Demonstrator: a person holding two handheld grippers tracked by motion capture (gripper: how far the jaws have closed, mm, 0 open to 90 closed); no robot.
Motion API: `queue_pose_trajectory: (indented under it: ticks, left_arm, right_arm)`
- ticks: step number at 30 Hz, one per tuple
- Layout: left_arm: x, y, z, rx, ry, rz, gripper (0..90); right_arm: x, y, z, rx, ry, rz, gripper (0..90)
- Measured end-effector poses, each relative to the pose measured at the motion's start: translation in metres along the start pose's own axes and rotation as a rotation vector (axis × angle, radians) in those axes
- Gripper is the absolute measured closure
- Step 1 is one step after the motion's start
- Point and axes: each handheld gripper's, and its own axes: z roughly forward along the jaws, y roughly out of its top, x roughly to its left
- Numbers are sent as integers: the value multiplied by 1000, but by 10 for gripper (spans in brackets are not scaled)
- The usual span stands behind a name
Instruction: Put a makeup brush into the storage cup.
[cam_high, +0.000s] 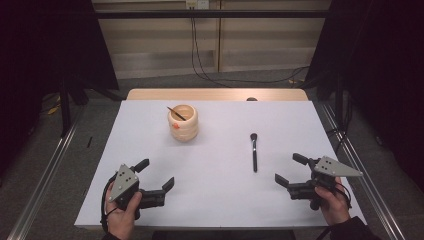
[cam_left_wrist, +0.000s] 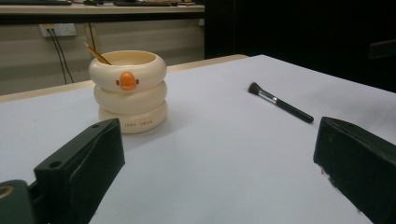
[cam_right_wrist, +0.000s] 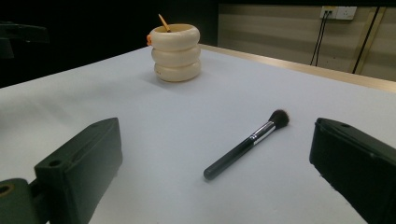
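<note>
A cream ringed holder (cam_high: 183, 122) (cam_left_wrist: 128, 88) (cam_right_wrist: 177, 52) with an orange beak stands at the table's back centre-left, and a thin stick (cam_high: 176, 113) (cam_left_wrist: 97, 54) (cam_right_wrist: 163, 22) leans out of it. A black makeup brush (cam_high: 254, 151) (cam_left_wrist: 281, 102) (cam_right_wrist: 246, 144) lies flat right of centre, bristles pointing away. My left gripper (cam_high: 156, 173) rests open near the front left edge, nothing between its jaws. My right gripper (cam_high: 291, 169) is open at the front right, a little right of the brush handle, holding nothing.
The white table top (cam_high: 215, 165) ends in a wooden strip (cam_high: 215, 94) at the back. Metal rails (cam_high: 42, 175) run along both sides on the floor. Cables (cam_high: 200, 60) hang down the back wall.
</note>
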Motion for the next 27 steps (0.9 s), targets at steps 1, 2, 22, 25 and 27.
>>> queue_pose_trajectory:
  ticks: [1,2,22,25,27]
  left_arm:
    - [0,0,0,2,2,6,17]
    - [1,0,0,-1,-2,3,16]
    - [1,-1,1,-14,-10,-38,14]
    - [2,-2,0,-10,-12,-45,14]
    - [2,-2,1,-8,-9,-55,14]
  right_arm:
    - [0,0,0,3,2,-3,26]
    - [0,0,-1,3,1,-3,26]
    - [3,15,8,-55,-55,-55,1]
    - [0,21,12,-44,-14,-59,1]
    - [-2,23,15,-45,-21,-62,2]
